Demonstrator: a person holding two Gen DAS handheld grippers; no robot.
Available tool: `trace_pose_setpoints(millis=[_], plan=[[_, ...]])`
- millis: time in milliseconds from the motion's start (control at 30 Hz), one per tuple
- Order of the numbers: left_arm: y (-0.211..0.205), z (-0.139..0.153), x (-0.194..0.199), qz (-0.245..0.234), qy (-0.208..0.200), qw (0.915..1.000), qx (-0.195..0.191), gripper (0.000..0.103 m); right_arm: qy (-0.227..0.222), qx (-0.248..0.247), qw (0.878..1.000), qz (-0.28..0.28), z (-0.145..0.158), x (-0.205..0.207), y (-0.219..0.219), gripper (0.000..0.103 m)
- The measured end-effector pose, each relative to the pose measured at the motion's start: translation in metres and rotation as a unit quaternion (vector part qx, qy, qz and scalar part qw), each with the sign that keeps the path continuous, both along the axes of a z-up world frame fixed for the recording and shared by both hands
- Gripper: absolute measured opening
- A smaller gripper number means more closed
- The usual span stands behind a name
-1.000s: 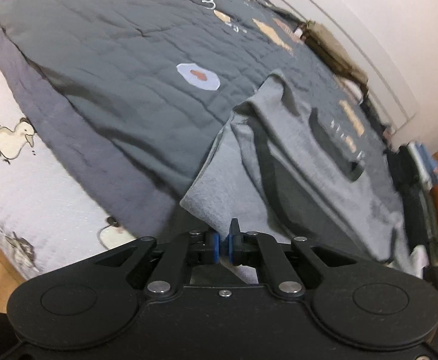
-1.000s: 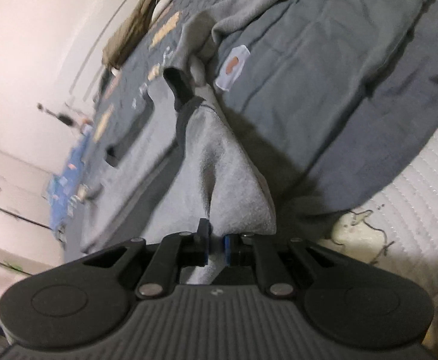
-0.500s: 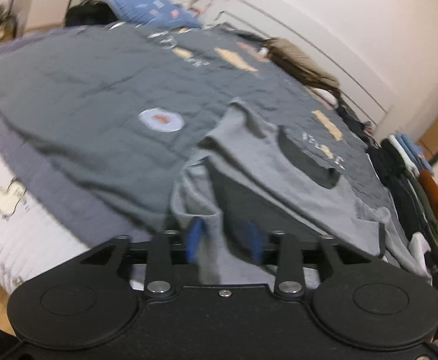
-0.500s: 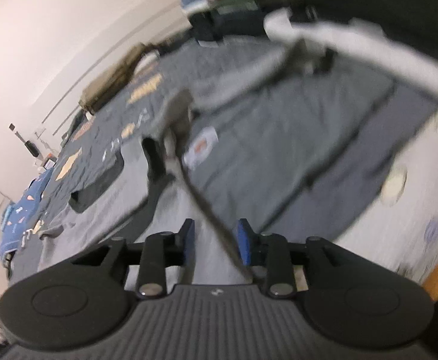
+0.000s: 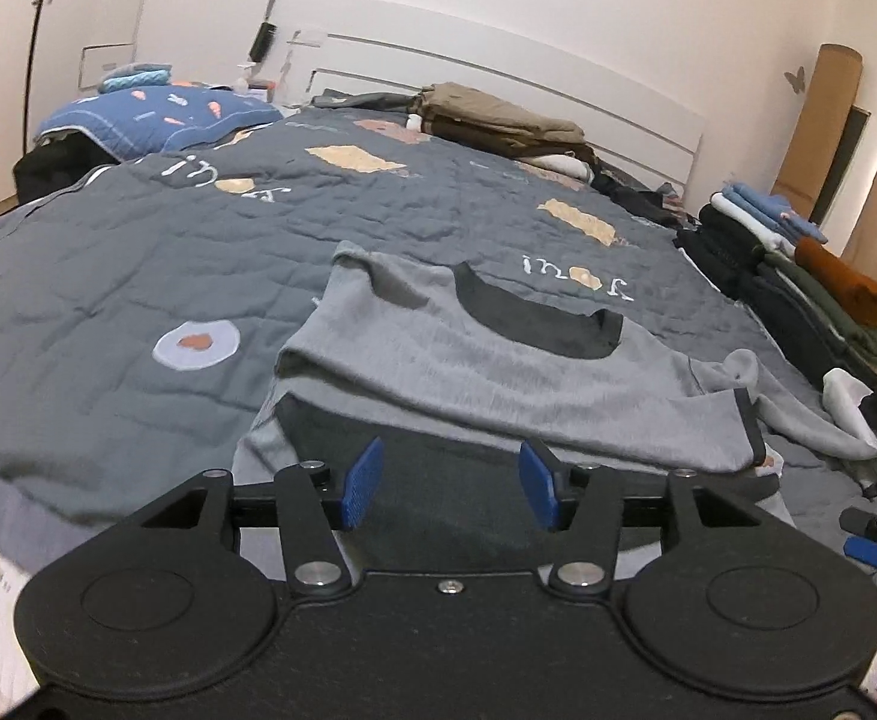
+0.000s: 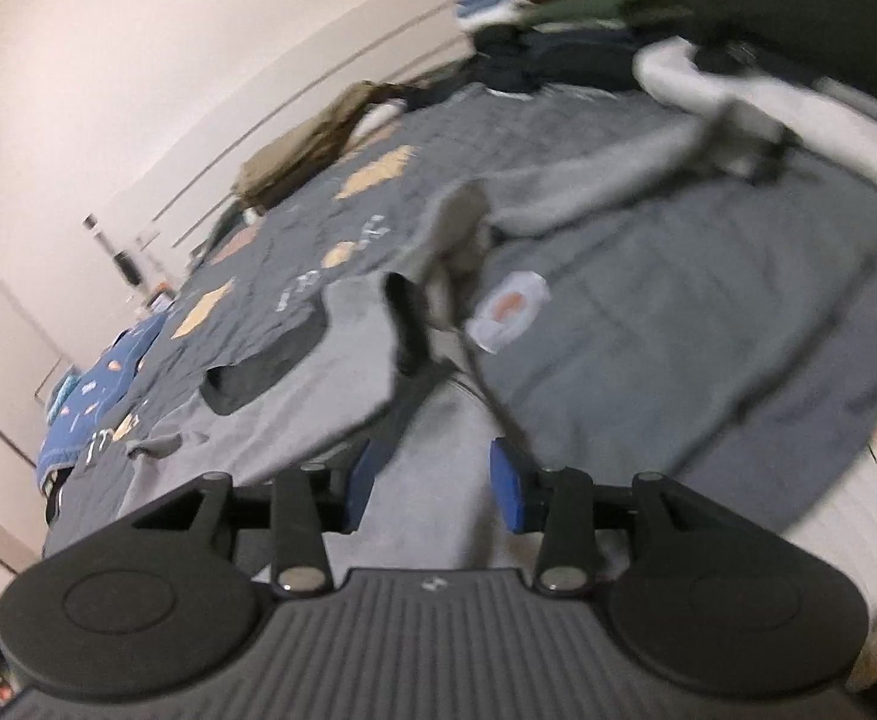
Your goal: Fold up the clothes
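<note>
both jaws released since earlier; left gripper (image 5: 450,483), right gripper (image 6: 435,483) wide, empty above grey shirt (image 5: 498,360).

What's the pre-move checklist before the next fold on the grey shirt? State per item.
1. Left gripper released: ok, open, nothing between the pads.
2. Right gripper released: ok, open, though that view is blurred.
3. Grey shirt folded over itself on the quilt: ok, dark collar facing up.
4. Fold lies flat: not ok, the sleeve on the right trails out rumpled.
5. Room for the next fold: ok to the left; the stack of folded clothes sits close on the right.
6. Near hem aligned: cannot tell, hidden behind the left gripper body.
</note>
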State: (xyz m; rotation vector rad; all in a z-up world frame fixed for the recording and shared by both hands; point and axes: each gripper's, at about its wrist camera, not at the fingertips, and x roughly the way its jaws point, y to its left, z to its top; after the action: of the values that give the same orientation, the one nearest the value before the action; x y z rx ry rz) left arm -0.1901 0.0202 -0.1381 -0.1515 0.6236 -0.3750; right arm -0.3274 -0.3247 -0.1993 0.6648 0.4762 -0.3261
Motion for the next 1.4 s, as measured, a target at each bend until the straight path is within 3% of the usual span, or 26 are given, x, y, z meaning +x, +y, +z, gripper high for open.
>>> trace_pose_setpoints(millis=[533, 700, 833, 933, 1000, 1133, 1200, 1400], plan=[[0.004, 0.019, 0.044, 0.004, -0.072, 0.9932, 0.091, 0.058, -0.017, -0.045, 0.996, 0.072, 0.03, 0.049, 0.028, 0.046], [0.013, 0.025, 0.092, 0.005, -0.052, 0.9955, 0.078, 0.058, -0.014, -0.076, 0.987, 0.139, 0.048, 0.081, 0.044, 0.046], [0.015, 0.028, 0.126, 0.039, -0.061, 0.9935, 0.088, 0.058, -0.019, -0.113, 0.974, 0.194, 0.065, 0.119, 0.061, 0.049], [0.026, 0.019, 0.138, 0.062, -0.072, 0.9929, 0.071, 0.063, -0.028, -0.153, 0.958, 0.24, 0.074, 0.158, 0.08, 0.054], [0.035, 0.01, 0.146, 0.053, -0.053, 0.9951, 0.064, 0.063, -0.032, -0.182, 0.942, 0.279, 0.078, 0.183, 0.095, 0.058], [0.044, 0.002, 0.159, 0.063, -0.057, 0.9898, 0.115, 0.063, -0.021, -0.231, 0.905, 0.357, 0.076, 0.236, 0.132, 0.068], [0.05, 0.002, 0.165, 0.062, -0.062, 0.9902, 0.109, 0.063, -0.015, -0.248, 0.884, 0.395, 0.074, 0.263, 0.15, 0.069], [0.047, -0.003, 0.167, -0.003, -0.078, 0.9908, 0.11, 0.063, 0.009, -0.281, 0.83, 0.482, 0.062, 0.328, 0.194, 0.068]])
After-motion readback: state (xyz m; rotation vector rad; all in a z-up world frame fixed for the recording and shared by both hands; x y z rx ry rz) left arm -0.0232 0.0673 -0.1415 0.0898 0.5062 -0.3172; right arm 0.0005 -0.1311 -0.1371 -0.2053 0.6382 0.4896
